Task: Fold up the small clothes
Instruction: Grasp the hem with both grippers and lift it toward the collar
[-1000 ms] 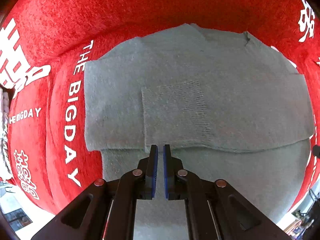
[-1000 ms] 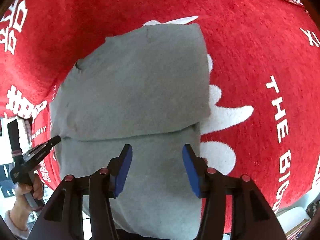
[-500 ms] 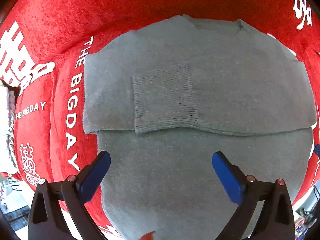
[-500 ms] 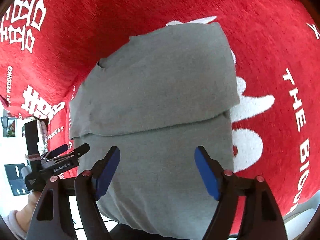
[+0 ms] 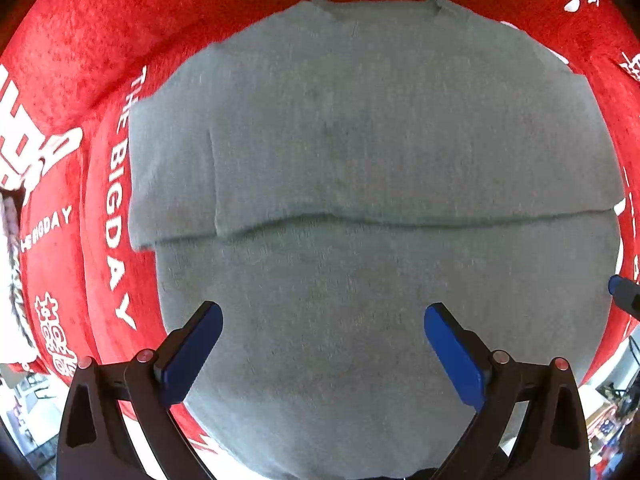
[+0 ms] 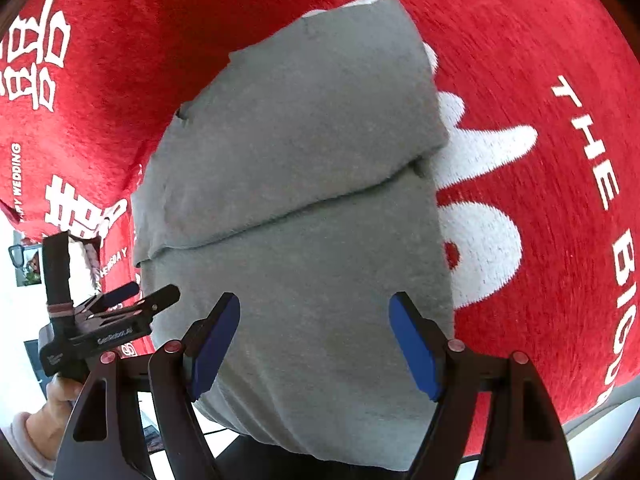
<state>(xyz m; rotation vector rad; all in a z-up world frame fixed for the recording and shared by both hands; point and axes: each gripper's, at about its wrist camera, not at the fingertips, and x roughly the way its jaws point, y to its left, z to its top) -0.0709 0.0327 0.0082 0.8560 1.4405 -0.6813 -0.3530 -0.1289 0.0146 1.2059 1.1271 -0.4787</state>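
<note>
Hovering: both claws hang over a grey knit garment [image 5: 360,160] that lies flat on a red cloth [image 5: 72,40] covering the bench, nothing between the pads of either.
Left claw [image 5: 324,344]: jaws wide apart, having just sprung open from closed; it points straight down over the near half of the garment.
Right claw [image 6: 316,340]: jaws apart and just widened, empty, tilted over the near right part of the garment.
Garment: already doubled, a fold edge running left to right across its middle (the neckline sits at the far end); its near hem droops off the bench edge.
Key relation: long axis runs near to far, and the near hem lies just under both claws, so either is well placed, I judge, to lift it toward the far end.
Writing: "THE BIGDAY" and "WEDDING" in white on the cloth, plus Chinese characters; "GenRobot.AI" on the left claw's body as seen from the right wrist.
</note>
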